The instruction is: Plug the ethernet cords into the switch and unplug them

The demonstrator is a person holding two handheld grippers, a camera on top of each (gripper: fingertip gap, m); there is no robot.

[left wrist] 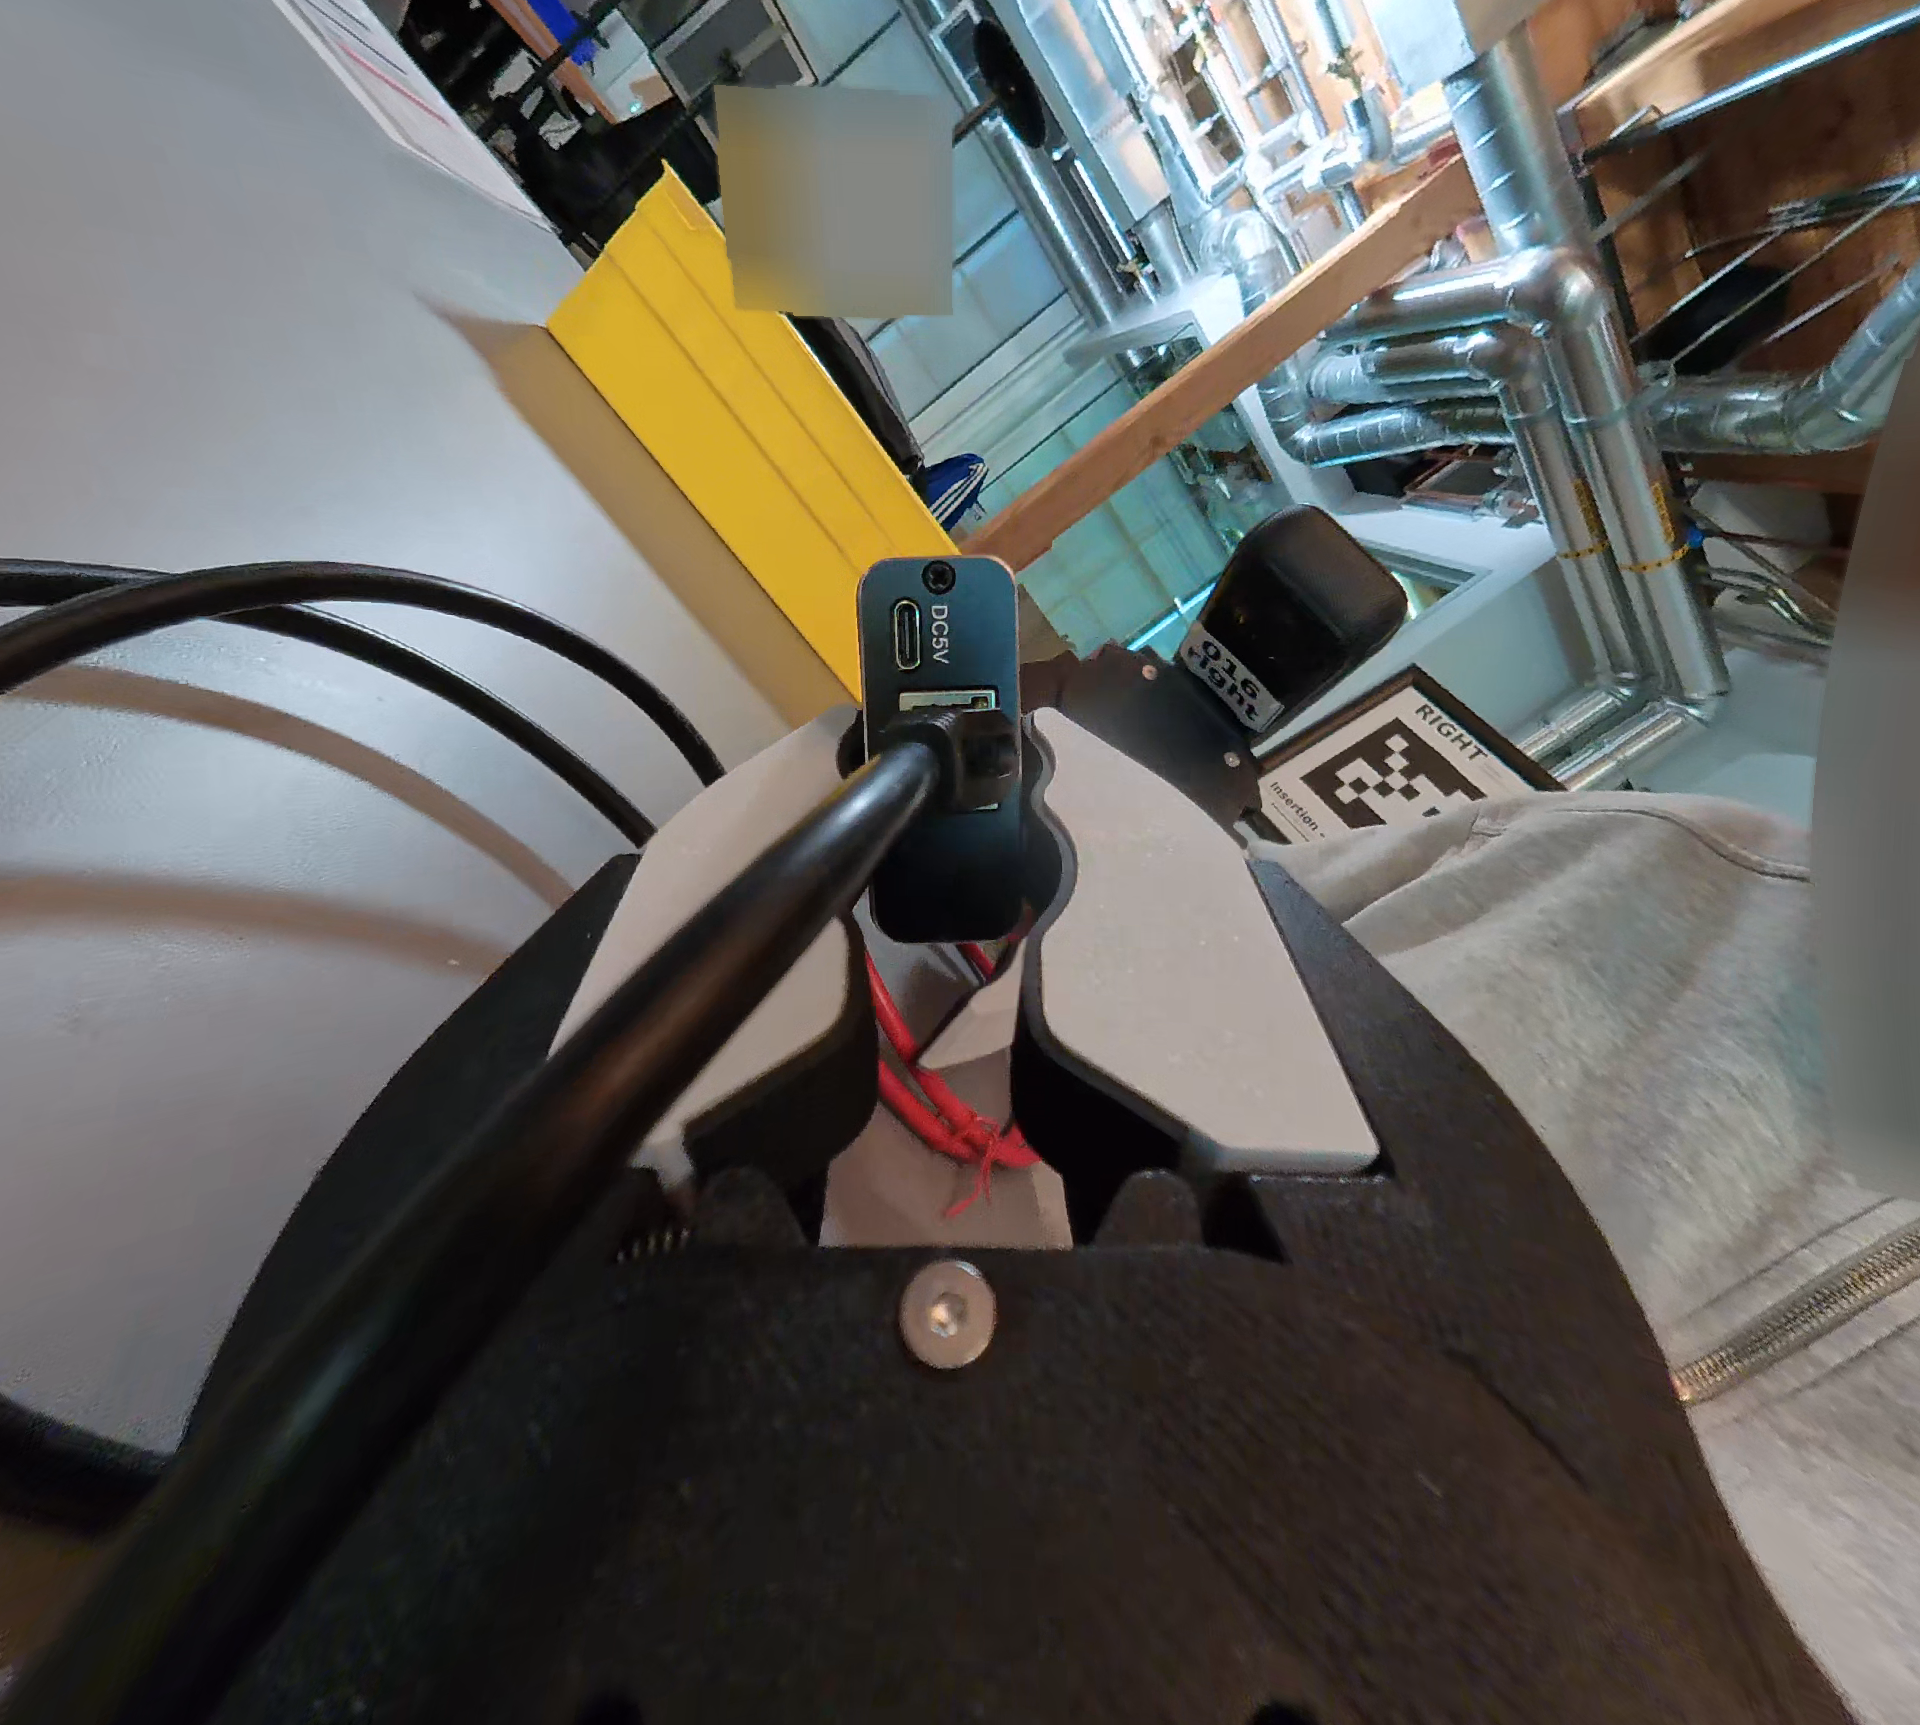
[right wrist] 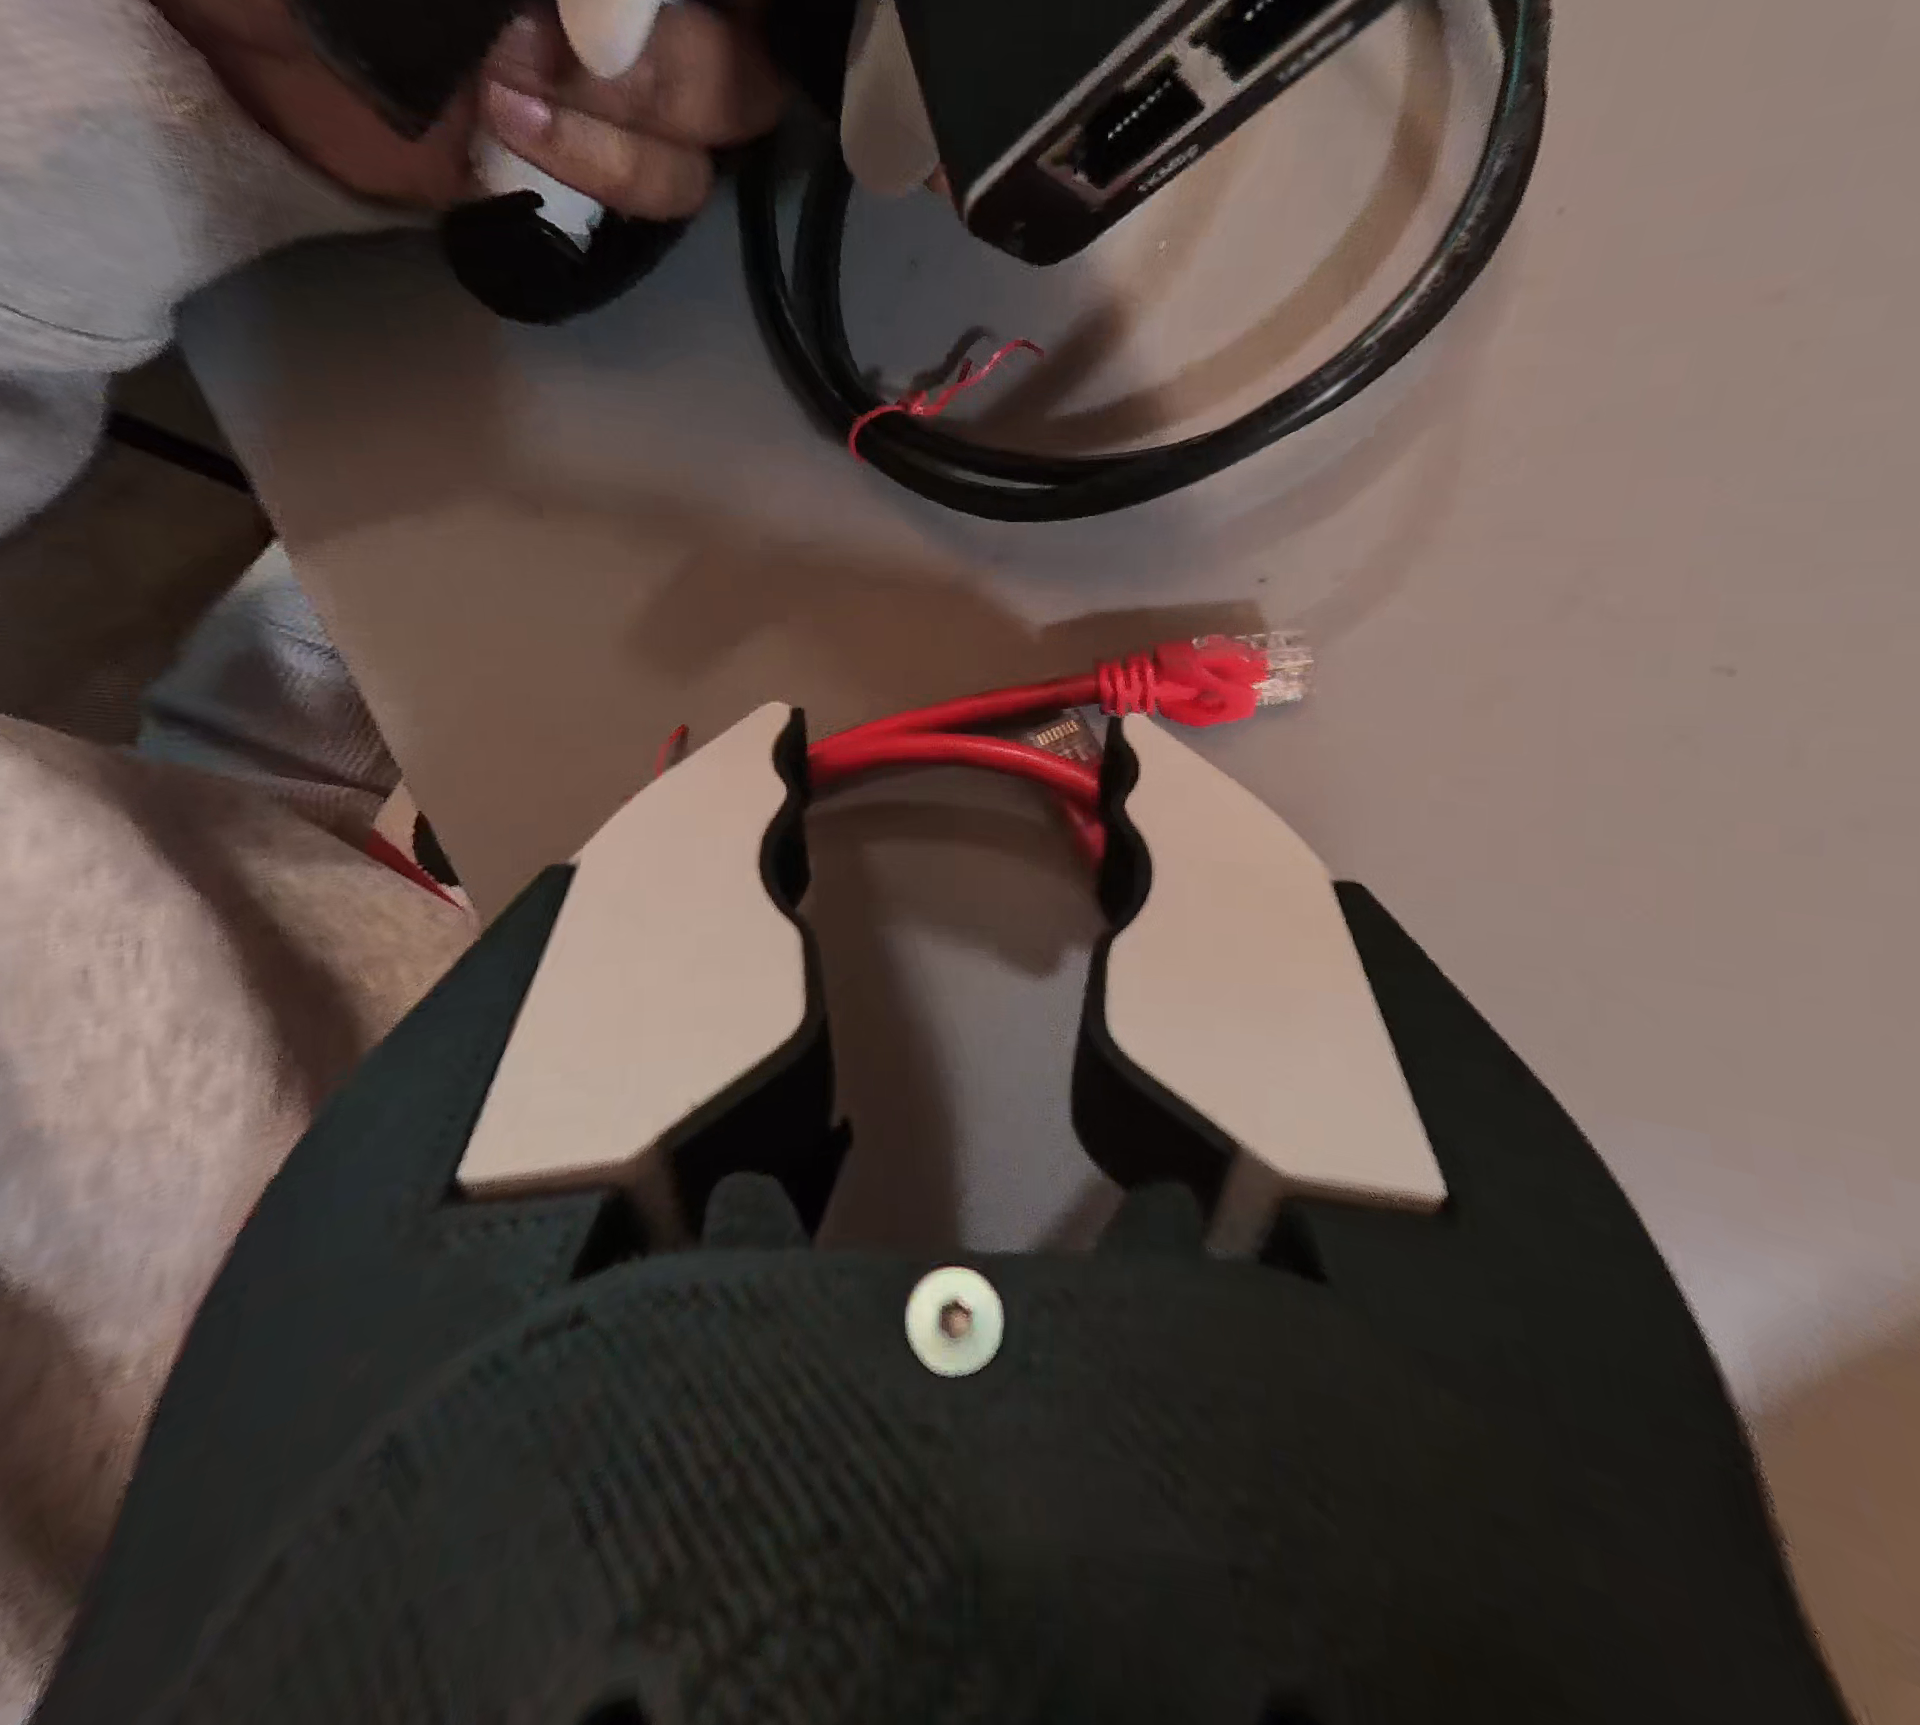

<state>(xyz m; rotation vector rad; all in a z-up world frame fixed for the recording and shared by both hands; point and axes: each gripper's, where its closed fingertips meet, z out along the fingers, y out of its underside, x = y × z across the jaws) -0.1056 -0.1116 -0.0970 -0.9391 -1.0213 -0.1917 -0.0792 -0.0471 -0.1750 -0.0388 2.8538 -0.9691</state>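
Observation:
My left gripper [left wrist: 940,776] is shut on the small black switch [left wrist: 940,740] and holds it above the table, with a thick black cable [left wrist: 727,937] plugged into its near end. In the right wrist view the switch [right wrist: 1122,13] shows two empty ethernet ports [right wrist: 1216,65] facing me. My right gripper [right wrist: 951,750] is open, low over the table. A red ethernet cord [right wrist: 956,735] runs across between its fingertips; the cord's clear plug [right wrist: 1242,673] lies just beyond the right fingertip. Part of the red cord [left wrist: 935,1104] shows below the switch in the left wrist view.
A coiled black cable [right wrist: 1195,449] lies on the grey table [right wrist: 1558,740] under the switch. A person's hand [right wrist: 582,117] and grey sleeve [right wrist: 125,117] hold the left gripper. A yellow box [left wrist: 748,428] stands at the table's far edge.

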